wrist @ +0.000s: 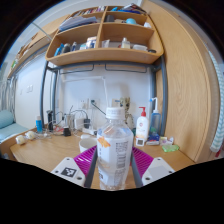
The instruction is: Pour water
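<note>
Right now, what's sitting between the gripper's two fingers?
In the gripper view, a clear plastic bottle with a white label stands between the gripper's fingers, against the pink pads; whether both press on it cannot be told.

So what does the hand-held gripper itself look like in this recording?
The hand-held gripper shows two fingers. Each carries a magenta pad on its inner face. Lower down, each finger has a white block printed with a black square marker. No cables, sleeves or hands are visible.
</note>
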A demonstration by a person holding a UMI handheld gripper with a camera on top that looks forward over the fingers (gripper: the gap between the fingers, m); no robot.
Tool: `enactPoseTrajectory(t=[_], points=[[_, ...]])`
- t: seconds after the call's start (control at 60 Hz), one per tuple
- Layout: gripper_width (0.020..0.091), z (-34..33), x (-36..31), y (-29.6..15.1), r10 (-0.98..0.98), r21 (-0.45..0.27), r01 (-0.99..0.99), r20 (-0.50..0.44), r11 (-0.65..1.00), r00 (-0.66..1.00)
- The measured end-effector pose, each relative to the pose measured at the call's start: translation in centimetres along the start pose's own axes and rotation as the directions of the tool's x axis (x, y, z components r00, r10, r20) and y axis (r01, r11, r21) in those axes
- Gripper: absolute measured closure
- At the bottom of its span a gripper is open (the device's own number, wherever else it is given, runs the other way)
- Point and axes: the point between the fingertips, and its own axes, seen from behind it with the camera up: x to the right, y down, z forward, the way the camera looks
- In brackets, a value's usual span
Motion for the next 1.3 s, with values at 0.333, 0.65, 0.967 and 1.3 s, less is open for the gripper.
enactPoseTrajectory(t=[0.333, 0.65, 0.967, 1.3], points=[[0.0718, 0.6, 0.0, -0.7, -0.017, 0.063, 0.016, 0.006, 0.998, 1.000], [0.0759, 0.5, -0.1, -0.8, -0.042, 0.081, 0.042, 0.001, 0.996, 0.999], [0.0749, 3.8, 5.5, -4.5, -0.633, 0.019, 0.638, -0.105, 0.770, 0.767], [0.0744, 9.1, 4.8, -6.0, -0.995, 0.000, 1.000, -0.097, 0.011, 0.011]])
